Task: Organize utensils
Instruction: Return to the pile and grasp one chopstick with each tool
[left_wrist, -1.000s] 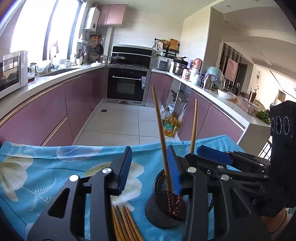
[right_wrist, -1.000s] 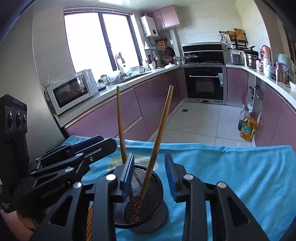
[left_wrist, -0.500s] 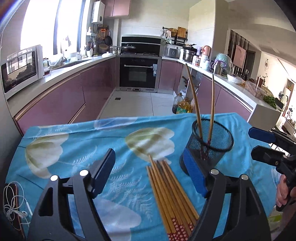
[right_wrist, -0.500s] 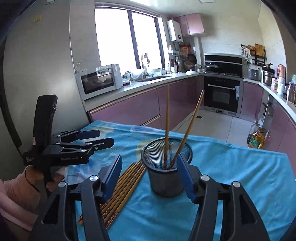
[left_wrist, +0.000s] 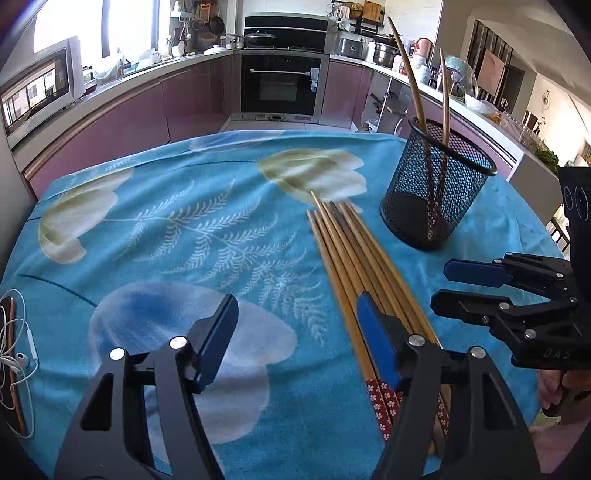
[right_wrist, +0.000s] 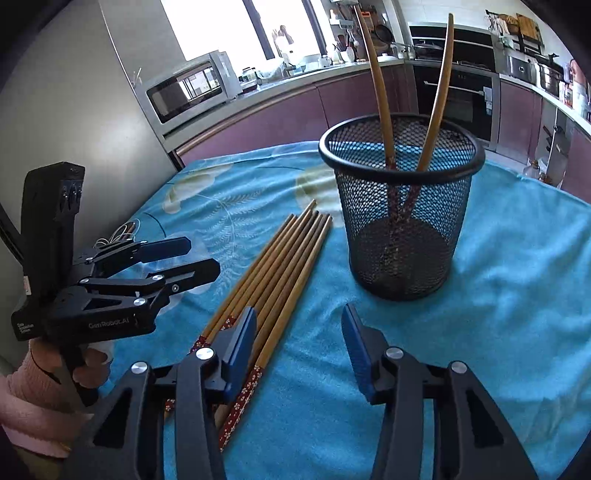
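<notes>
- Bamboo chopsticks: two stand in the black mesh holder, patterned ends down; a second ago both grippers crowded over that holder, and now both have pulled back from it.
- Left gripper has dropped toward the loose bundle of chopsticks lying flat on the blue floral cloth, just beside the holder.
- Its jaws stand fairly wide and are closing; nothing is pinched yet. Its right-hand pad sits over the bundle's edge, its other pad over bare cloth.
- Right gripper hangs empty in front of the holder, jaws at a middling gap and closing, with only cloth between them.
- Reading: two sticks are delivered, the bundle remains, and the next pick looks to be the left gripper's.
- Left wrist view alone shows white earphones on a flat dark object at the cloth's left edge; what that object is stays unclear.
- Right wrist view alone shows the pink sleeve of the hand gripping the left tool, and roughly seven sticks in the bundle, though overlap makes the count uncertain.
</notes>
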